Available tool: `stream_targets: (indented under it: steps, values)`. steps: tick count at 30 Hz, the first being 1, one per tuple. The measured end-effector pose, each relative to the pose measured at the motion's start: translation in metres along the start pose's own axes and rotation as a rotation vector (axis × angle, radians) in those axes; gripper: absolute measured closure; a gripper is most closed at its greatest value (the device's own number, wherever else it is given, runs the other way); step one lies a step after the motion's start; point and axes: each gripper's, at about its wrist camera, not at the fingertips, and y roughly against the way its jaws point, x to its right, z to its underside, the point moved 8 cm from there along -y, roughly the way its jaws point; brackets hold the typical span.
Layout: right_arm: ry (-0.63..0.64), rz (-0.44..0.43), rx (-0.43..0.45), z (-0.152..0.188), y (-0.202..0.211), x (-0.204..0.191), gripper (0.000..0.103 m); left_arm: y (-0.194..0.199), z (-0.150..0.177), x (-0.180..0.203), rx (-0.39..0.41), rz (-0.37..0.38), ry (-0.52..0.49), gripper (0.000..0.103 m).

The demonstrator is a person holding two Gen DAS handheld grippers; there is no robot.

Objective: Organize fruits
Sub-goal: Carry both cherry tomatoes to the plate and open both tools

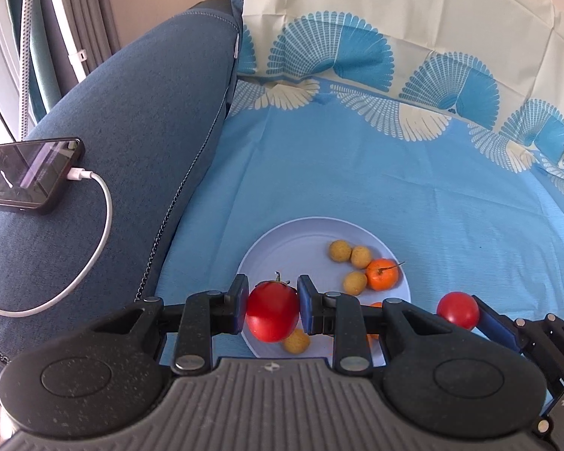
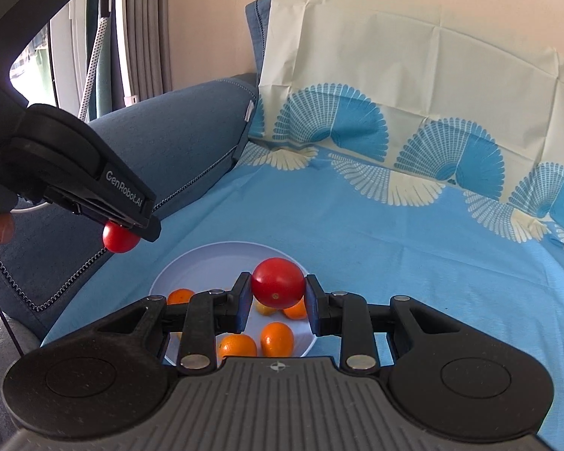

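My left gripper (image 1: 272, 310) is shut on a red tomato (image 1: 272, 314) with a green stem, held above the near left part of a pale blue plate (image 1: 282, 240). On the plate lie several small yellow-brown fruits (image 1: 340, 250) and an orange mandarin (image 1: 382, 274). My right gripper (image 2: 278, 293) is shut on a second red tomato (image 2: 278, 282) above the same plate (image 2: 199, 263), where several mandarins (image 2: 277, 339) lie. The right gripper's tomato shows in the left wrist view (image 1: 458, 310); the left gripper's tomato shows in the right wrist view (image 2: 119, 237).
The plate sits on a blue patterned cloth (image 1: 394, 188) covering a sofa seat. A blue sofa armrest (image 1: 124, 131) rises on the left, with a phone (image 1: 26, 173) and its white charging cable (image 1: 94, 248) on it. A cloth-covered backrest (image 2: 413, 75) stands behind.
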Motion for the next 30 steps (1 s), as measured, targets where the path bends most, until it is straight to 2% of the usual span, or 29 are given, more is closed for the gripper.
stream_targets:
  steps: [19, 28, 30]
  values:
    - [0.042, -0.051, -0.08, 0.016, -0.063, -0.011, 0.072, -0.061, -0.005, 0.006, -0.059, -0.023, -0.016, 0.072]
    - [0.052, -0.057, -0.102, 0.021, -0.075, -0.013, 0.072, -0.077, -0.005, 0.007, -0.075, -0.033, -0.03, 0.072]
    - [0.052, -0.057, -0.102, 0.02, -0.077, -0.012, 0.072, -0.077, -0.006, 0.006, -0.071, -0.032, -0.042, 0.069]
